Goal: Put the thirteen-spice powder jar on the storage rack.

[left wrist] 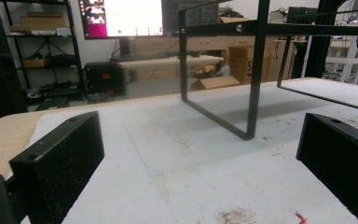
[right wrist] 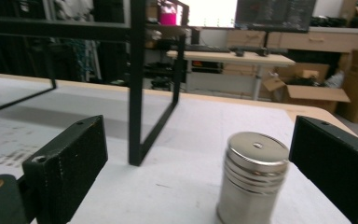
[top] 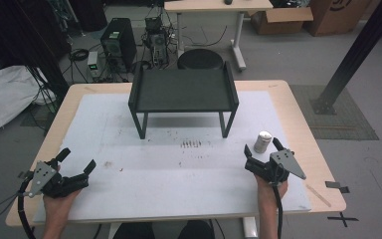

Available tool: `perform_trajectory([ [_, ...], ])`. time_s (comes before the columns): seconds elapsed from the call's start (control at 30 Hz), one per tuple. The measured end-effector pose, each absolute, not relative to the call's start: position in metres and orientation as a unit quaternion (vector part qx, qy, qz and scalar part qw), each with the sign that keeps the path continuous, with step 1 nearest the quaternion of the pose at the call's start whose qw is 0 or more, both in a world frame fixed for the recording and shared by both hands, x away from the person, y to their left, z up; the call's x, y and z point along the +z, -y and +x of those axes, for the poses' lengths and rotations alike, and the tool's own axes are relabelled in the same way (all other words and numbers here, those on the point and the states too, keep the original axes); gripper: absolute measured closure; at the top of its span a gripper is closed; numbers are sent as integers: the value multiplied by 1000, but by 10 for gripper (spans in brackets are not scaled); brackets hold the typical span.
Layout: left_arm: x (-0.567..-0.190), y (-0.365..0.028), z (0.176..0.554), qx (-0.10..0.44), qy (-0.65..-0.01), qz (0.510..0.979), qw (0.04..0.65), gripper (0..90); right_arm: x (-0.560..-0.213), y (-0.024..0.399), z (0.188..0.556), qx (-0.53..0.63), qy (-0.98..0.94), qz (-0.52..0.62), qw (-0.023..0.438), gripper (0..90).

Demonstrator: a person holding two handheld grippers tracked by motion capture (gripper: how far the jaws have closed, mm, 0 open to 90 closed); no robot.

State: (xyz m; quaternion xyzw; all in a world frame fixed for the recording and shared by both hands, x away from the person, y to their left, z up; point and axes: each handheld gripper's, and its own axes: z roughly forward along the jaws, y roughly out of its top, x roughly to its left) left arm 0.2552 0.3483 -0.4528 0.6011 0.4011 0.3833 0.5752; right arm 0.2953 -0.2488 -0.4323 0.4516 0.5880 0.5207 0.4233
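The small ribbed steel canister (top: 263,142) stands upright on the white mat, right of the black metal shelf rack (top: 183,90). It sits just ahead of the right gripper (top: 263,148), whose jaws are spread around it; the left gripper (top: 77,160), also spread, is well apart.

Wooden table (top: 298,114) carries a white mat (top: 179,169); on the mat: black metal stand (top: 183,92) ahead of both grippers; steel canister (top: 262,142) just ahead of the right gripper (top: 263,148).
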Motion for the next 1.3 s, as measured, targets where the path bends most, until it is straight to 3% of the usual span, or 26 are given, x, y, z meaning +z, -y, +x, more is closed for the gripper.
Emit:
perform_trajectory([
  [0.8,-453,-348,255,383,-401,601,576,14,-442,268,334,444,-597,536,400,64],
  [1.3,-453,-348,255,384,-400,601,575,14,-446,269,340,438,-608,537,388,262],
])
